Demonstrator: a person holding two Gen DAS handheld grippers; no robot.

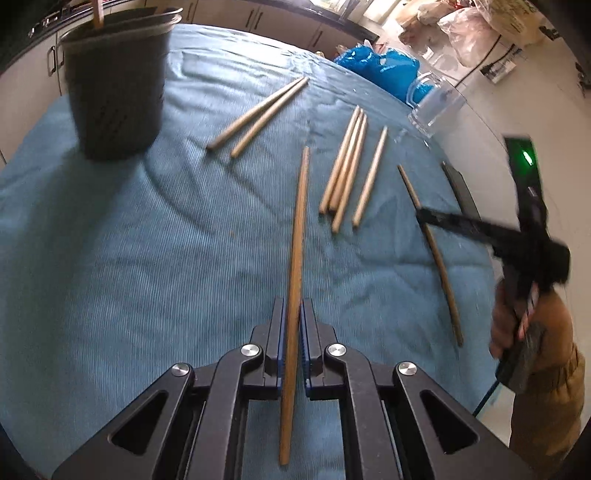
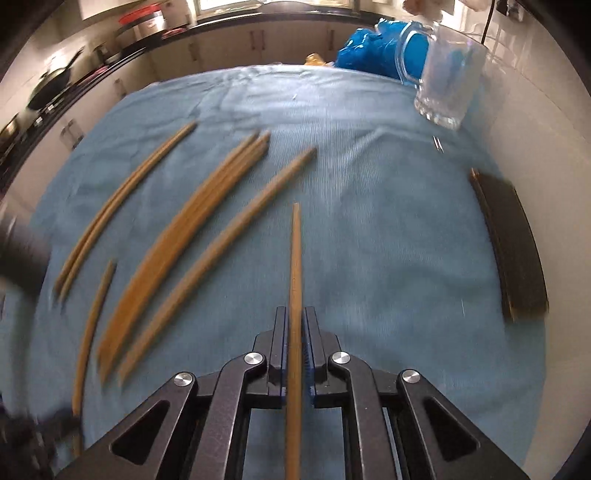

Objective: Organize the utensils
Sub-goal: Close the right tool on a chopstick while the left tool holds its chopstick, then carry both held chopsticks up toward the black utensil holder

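Both black two-finger grippers, left [image 1: 291, 314] and right [image 2: 295, 321], are each clamping one long wooden chopstick [image 1: 295, 258] [image 2: 294, 266] above the blue ribbed tablecloth [image 1: 147, 258]; a dark plastic utensil cup [image 1: 114, 85] is standing far-left, loose wooden chopsticks [image 1: 345, 173] lying between.

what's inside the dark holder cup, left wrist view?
One wooden stick end pokes above the rim of the dark holder cup; it looks like a chopstick. The opaque wall hides the rest of the interior, so any count is unknown.
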